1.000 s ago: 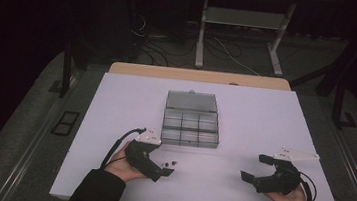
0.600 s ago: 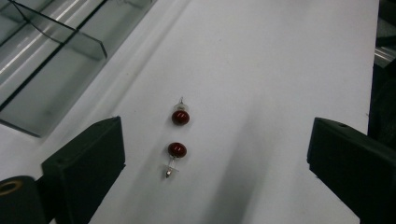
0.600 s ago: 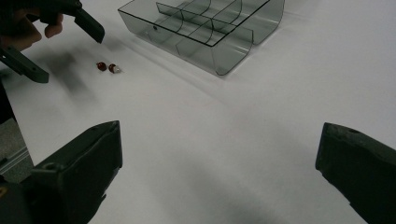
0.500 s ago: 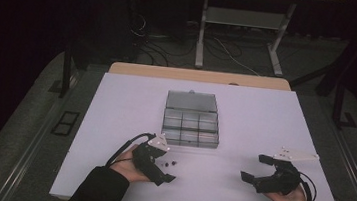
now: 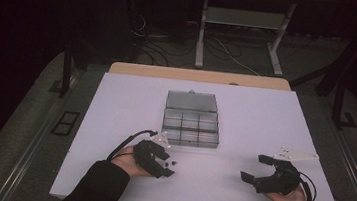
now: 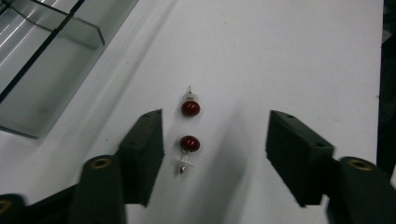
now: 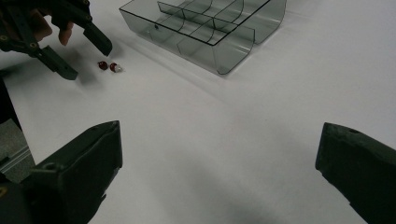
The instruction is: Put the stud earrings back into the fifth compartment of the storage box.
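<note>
Left gripper (image 6: 215, 158), fingers just closing in yet spread, straddles the nearer red earring (image 6: 189, 144) at frame centre on the worktop (image 6: 289, 56); right gripper (image 7: 219, 177) fingers spread wide.

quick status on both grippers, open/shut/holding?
Left gripper: jaws open, just been closing, around the near red earring but not touching it.
Right gripper: jaws wide open, holding nothing.
</note>
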`<state>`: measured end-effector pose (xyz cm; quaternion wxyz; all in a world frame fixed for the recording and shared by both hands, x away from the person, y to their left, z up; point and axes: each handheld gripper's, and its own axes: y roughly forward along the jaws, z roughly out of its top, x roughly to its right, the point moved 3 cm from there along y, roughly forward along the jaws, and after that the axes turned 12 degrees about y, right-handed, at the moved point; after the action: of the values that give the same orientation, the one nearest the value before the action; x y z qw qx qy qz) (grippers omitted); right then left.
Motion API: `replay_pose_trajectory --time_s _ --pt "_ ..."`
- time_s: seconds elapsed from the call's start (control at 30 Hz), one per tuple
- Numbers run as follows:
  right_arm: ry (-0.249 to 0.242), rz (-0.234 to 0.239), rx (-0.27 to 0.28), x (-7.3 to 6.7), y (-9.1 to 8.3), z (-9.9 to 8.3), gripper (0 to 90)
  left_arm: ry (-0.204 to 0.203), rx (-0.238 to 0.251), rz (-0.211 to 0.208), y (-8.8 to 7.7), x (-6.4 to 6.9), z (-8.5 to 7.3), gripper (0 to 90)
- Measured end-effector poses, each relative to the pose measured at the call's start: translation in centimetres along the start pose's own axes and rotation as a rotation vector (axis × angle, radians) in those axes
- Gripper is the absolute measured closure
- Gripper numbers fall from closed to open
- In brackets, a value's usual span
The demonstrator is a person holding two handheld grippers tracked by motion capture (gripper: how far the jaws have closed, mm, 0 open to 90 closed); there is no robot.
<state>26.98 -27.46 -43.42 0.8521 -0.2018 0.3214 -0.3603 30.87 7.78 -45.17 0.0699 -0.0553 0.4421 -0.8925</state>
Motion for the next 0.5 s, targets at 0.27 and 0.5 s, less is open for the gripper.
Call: replay_pose_trajectory --time_s 0.27,0.5 --pt "0.002 0.001 -0.004 -0.02 0.04 -0.03 0.2 0.036 -0.020 0.015 0.08 -0.48 -0.03 57.7" --pt "-0.005 -0.001 -0.001 0.04 0.08 -0.01 0.2 0.064 -0.043 0.029 0.57 -0.57 -0.07 70.2"
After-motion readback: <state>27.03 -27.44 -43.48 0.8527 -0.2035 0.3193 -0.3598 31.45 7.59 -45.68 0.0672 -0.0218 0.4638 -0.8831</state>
